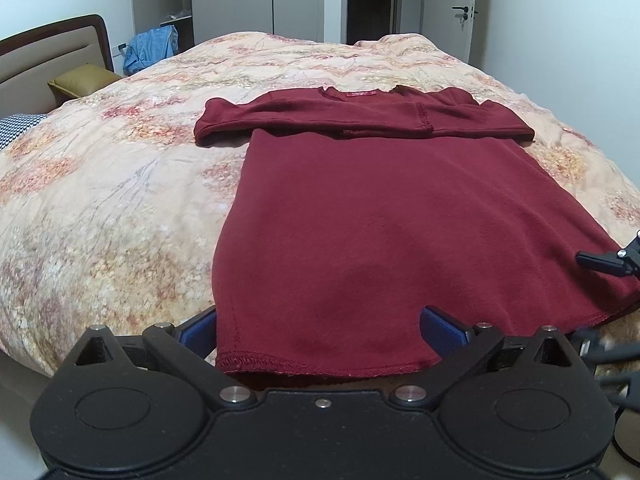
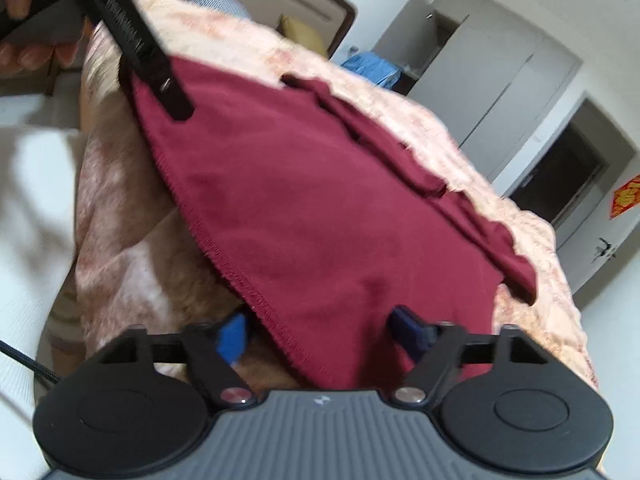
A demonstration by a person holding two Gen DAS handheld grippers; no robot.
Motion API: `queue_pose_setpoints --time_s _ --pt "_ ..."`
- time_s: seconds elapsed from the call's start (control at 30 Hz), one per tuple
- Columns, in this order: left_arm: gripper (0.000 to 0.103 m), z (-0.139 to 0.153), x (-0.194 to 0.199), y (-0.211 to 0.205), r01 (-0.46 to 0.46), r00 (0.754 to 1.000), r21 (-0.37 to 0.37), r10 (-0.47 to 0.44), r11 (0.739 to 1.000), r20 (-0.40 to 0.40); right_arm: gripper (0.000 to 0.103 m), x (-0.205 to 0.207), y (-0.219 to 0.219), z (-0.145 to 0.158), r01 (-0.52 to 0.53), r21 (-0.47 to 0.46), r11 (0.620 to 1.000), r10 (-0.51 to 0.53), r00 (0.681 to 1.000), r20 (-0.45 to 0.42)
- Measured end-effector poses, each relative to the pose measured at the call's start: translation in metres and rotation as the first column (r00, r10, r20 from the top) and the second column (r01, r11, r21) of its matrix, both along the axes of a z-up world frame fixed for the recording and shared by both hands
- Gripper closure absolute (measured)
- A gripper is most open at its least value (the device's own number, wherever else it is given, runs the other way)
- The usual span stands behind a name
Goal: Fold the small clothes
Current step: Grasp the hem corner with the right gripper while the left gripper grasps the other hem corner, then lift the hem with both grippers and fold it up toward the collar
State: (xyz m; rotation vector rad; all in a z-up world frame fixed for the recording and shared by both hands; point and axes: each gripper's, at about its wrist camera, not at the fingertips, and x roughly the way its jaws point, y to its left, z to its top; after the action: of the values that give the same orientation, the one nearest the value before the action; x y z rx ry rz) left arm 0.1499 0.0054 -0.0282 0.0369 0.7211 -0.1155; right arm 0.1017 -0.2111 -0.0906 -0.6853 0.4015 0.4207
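Observation:
A maroon long-sleeved shirt [image 1: 400, 208] lies flat on the bed, with its sleeves folded across the chest and its hem toward me. My left gripper [image 1: 320, 330] stands open at the hem's left corner: one blue pad [image 1: 196, 332] is just off the cloth's side edge and the other rests on top. My right gripper [image 2: 320, 332] is open at the hem's right corner [image 2: 320, 368], with the corner lying between its blue pads, which stand well apart. In the right wrist view one finger [image 2: 160, 76] of the left gripper lies on the far hem corner, with a hand behind it.
A floral quilt [image 1: 100, 200] covers the bed, whose near edge drops away just below the hem. A headboard [image 1: 52, 52] and an olive pillow [image 1: 84, 80] are at the far left. A blue bundle [image 1: 150, 50] sits by the wardrobe, and a dark doorway [image 1: 370, 0] is beyond the bed.

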Motion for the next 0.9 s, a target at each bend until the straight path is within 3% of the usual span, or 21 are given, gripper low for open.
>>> queue_pose_setpoints --time_s 0.07,0.1,0.13,0.3,0.57,0.7,0.8,0.9 --pt "0.001 0.001 0.0 -0.001 0.006 1.0 0.001 -0.006 1.0 0.004 0.062 -0.002 -0.002 0.006 -0.004 0.045 0.999 0.004 1.0 0.008" --pt "0.001 0.001 0.0 -0.001 0.008 1.0 0.002 -0.008 1.0 0.006 0.081 -0.002 -0.005 0.011 -0.016 0.07 0.997 0.016 1.0 0.001" --pt "0.001 0.002 0.0 -0.001 0.012 1.0 0.002 -0.012 1.0 0.011 0.087 -0.002 -0.006 0.016 -0.023 0.093 0.995 0.024 1.0 -0.008" --pt "0.001 0.002 -0.012 -0.005 0.056 0.994 0.002 -0.056 0.998 0.09 0.087 0.009 -0.016 0.039 -0.037 0.202 0.979 0.059 0.993 -0.105" --pt "0.001 -0.012 -0.046 -0.024 0.181 0.952 0.058 -0.19 0.982 0.242 0.087 0.04 -0.039 0.073 0.047 0.374 0.926 0.062 0.959 -0.276" --pt "0.001 -0.01 -0.062 -0.04 0.185 0.902 0.173 -0.238 0.967 0.361 0.087 0.051 -0.048 0.08 0.103 0.43 0.897 0.054 0.94 -0.337" --pt "0.001 -0.007 -0.076 -0.055 0.184 0.846 0.268 -0.291 0.946 0.447 0.087 0.057 -0.053 0.081 0.124 0.449 0.885 0.053 0.931 -0.361" --pt "0.001 -0.008 -0.084 -0.07 0.206 0.8 0.343 -0.36 0.917 0.48 0.087 0.063 -0.055 0.081 0.133 0.46 0.878 0.061 0.922 -0.382"
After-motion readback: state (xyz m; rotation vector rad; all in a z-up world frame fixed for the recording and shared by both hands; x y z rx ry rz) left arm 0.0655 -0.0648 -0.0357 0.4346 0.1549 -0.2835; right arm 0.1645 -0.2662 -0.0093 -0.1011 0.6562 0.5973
